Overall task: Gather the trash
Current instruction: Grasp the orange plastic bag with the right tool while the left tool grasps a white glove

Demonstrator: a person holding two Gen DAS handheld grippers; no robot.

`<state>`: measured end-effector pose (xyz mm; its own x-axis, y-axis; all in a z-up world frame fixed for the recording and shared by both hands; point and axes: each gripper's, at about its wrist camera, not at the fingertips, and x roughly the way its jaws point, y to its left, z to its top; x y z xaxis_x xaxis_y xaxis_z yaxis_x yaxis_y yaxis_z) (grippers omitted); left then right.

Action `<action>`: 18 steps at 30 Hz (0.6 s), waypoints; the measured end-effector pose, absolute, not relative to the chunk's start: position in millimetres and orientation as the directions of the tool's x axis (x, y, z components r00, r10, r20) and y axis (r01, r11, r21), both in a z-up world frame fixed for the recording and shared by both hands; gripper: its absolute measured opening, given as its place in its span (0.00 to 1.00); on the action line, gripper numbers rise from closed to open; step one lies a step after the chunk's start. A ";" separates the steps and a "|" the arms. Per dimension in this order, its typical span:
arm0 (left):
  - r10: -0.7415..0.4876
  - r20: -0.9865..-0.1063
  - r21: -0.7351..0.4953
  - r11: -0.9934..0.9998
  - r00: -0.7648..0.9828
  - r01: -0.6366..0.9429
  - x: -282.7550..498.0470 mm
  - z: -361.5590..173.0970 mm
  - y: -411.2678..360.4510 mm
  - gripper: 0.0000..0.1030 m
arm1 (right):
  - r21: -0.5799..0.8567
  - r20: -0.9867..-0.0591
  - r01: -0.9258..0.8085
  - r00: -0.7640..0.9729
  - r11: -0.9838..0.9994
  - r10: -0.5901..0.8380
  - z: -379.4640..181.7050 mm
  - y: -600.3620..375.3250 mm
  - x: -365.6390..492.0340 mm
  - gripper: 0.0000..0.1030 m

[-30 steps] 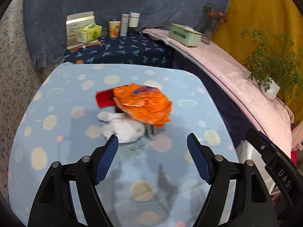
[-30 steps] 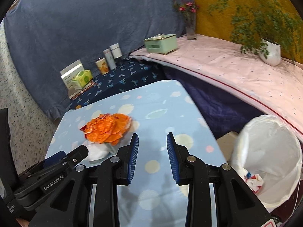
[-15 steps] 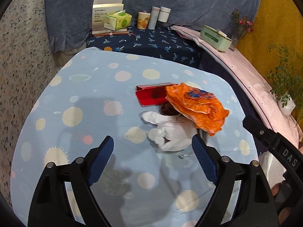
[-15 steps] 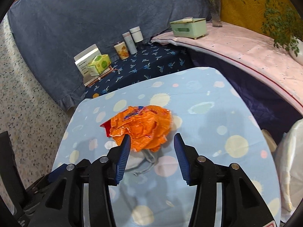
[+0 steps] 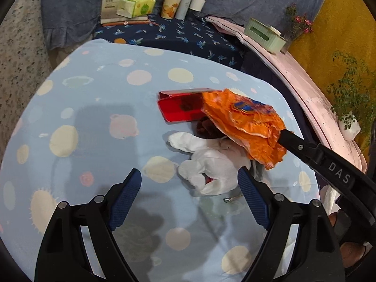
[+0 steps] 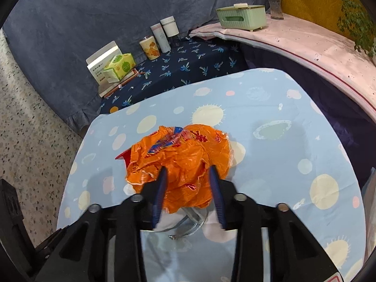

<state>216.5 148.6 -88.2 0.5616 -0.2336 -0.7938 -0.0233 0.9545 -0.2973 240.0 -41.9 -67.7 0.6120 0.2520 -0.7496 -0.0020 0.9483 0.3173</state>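
A crumpled orange plastic bag (image 6: 183, 159) lies mid-table on the blue spotted cloth (image 5: 94, 117). My right gripper (image 6: 188, 171) is closing, and its blue pads press on the bag's near side. In the left wrist view a black right finger (image 5: 296, 143) reaches into the orange bag (image 5: 244, 122). A red box (image 5: 178, 110) lies partly under the bag. A white glove-like wad (image 5: 211, 162) lies in front of it. My left gripper (image 5: 189, 178) hovers wide just short of the wad, its jaws closing slightly. The right pad is beside the wad and nothing is pinched.
A grey cord with a small metal piece (image 6: 190, 225) lies under the bag. On the dark blue cloth behind stand a tissue pack (image 5: 136, 4), a box and several cups (image 5: 170, 5). A green tissue box (image 6: 242, 16) and plants sit on the pink ledge.
Both grippers came down and forward toward the pile. The right gripper, empty and apart before, now has its jaws narrowed around the orange bag. The left gripper drew close to the white wad.
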 end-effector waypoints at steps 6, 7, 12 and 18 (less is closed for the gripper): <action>-0.266 -0.814 -0.302 0.953 0.516 0.016 231.9 -104.2 129.8 0.52 | 0.320 -0.756 -0.006 0.601 0.947 0.259 -73.8 -41.7 240.6 0.05; -0.271 -0.816 -0.305 0.952 0.510 0.018 233.2 -106.4 128.3 0.42 | 0.318 -0.755 -0.009 0.602 0.948 0.259 -73.4 -41.5 240.2 0.05; -0.288 -0.817 -0.310 0.950 0.499 0.041 231.6 -108.1 122.4 0.16 | 0.327 -0.727 -0.029 0.631 0.945 0.271 -59.4 -43.3 233.4 0.03; -0.292 -0.799 -0.311 0.949 0.526 0.055 218.8 -95.0 123.2 0.03 | 0.323 -0.676 -0.046 0.687 0.945 0.265 -28.5 -47.9 219.0 0.03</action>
